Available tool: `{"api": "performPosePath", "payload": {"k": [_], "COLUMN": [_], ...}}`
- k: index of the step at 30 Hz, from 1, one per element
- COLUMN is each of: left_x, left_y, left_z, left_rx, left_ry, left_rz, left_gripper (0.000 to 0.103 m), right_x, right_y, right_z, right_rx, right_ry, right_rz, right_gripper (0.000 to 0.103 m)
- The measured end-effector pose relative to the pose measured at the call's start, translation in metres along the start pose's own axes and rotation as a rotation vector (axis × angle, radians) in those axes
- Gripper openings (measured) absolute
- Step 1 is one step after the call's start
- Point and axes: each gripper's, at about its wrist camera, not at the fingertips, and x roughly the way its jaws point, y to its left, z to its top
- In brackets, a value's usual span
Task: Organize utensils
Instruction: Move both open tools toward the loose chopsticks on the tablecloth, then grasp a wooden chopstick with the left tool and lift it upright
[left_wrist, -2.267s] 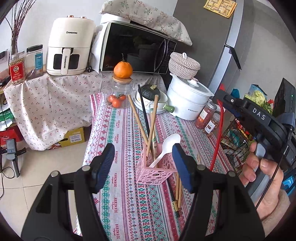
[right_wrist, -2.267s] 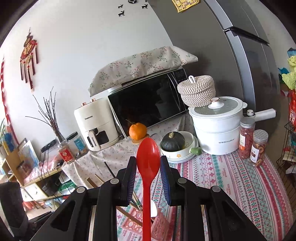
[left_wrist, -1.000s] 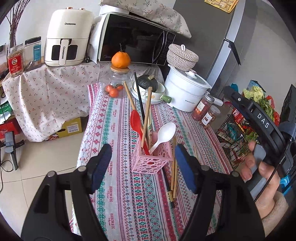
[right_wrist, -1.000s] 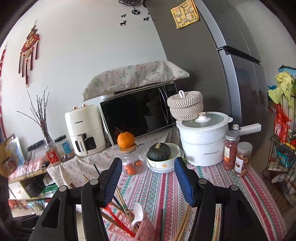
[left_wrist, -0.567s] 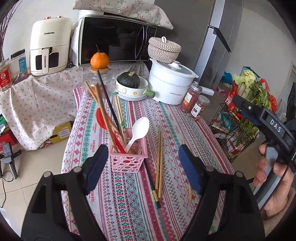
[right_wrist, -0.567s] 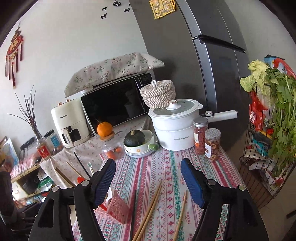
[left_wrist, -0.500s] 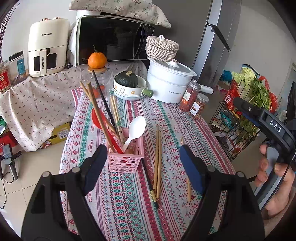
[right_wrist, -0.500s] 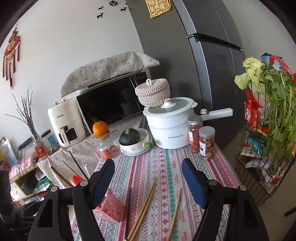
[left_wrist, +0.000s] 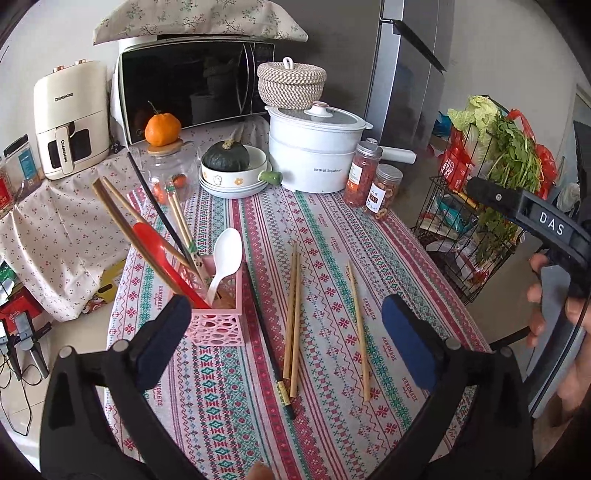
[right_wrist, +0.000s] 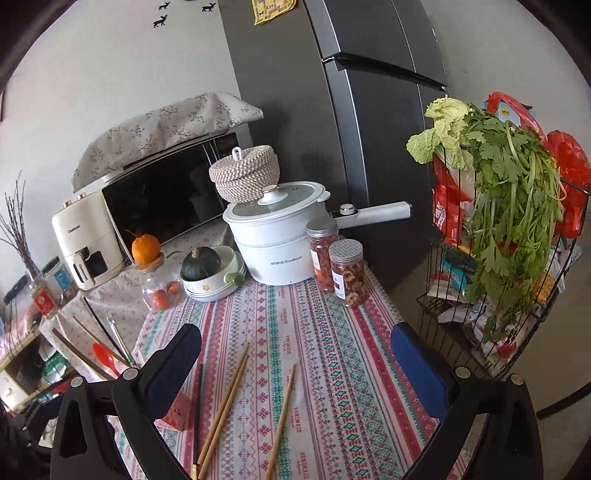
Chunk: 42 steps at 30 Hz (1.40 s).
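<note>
A pink basket (left_wrist: 218, 317) on the patterned tablecloth holds a red spoon (left_wrist: 155, 243), a white spoon (left_wrist: 227, 254) and several chopsticks. To its right lie a black chopstick (left_wrist: 266, 332), a wooden pair (left_wrist: 293, 317) and a single wooden chopstick (left_wrist: 356, 325). My left gripper (left_wrist: 284, 306) hovers over them, jaws opening wide, nothing between them. My right gripper (right_wrist: 295, 332) is also opening and empty, above the wooden pair (right_wrist: 225, 402) and the single chopstick (right_wrist: 282, 417). Its left finger hides most of the basket (right_wrist: 177, 410).
At the table's far end stand a white pot (left_wrist: 314, 155), two spice jars (left_wrist: 373, 184), a bowl with a squash (left_wrist: 232, 173) and a glass jar topped by an orange (left_wrist: 162, 129). A wire rack of greens (right_wrist: 498, 258) stands off the right edge.
The red spoon, earlier held in the right gripper, now stands in the basket. Both grippers have swung right, away from the basket, and their jaws have spread wider.
</note>
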Motion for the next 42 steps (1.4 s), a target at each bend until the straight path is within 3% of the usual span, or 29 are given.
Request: {"api": "performPosePath", "payload": {"k": [9, 14, 19, 25, 30, 33, 38, 42], "left_x": [0.017, 0.032, 0.063, 0.13, 0.171, 0.191, 0.224, 0.243], "left_y": [-0.033, -0.055, -0.072, -0.085, -0.086, -0.082, -0.073, -0.066], "left_z": [0.008, 0.023, 0.04, 0.044, 0.047, 0.052, 0.053, 0.049], "left_rx": [0.058, 0.123, 0.13, 0.225, 0.201, 0.163, 0.116, 0.095], "left_ry": [0.016, 0.036, 0.12, 0.295, 0.361, 0.404, 0.505, 0.546], "left_rz": [0.028, 0.032, -0.015, 0.076, 0.14, 0.121, 0.05, 0.051], "left_gripper": [0.103, 0.103, 0.103, 0.103, 0.103, 0.101, 0.047, 0.033], "right_x": [0.004, 0.011, 0.027, 0.053, 0.071, 0.076, 0.085, 0.093], "right_y": [-0.027, -0.052, -0.078, -0.103, -0.106, -0.106, -0.108, -0.108], "right_z": [0.004, 0.01, 0.012, 0.005, -0.003, -0.006, -0.011, -0.014], "right_rx": [-0.055, -0.025, 0.014, 0.09, 0.104, 0.107, 0.115, 0.11], "right_ry": [0.03, 0.046, 0.091, 0.19, 0.266, 0.285, 0.326, 0.352], "right_rz": [-0.11, -0.17, -0.234, -0.264, -0.246, -0.239, -0.224, -0.212], "right_gripper": [0.103, 0.103, 0.103, 0.103, 0.103, 0.103, 0.103, 0.103]}}
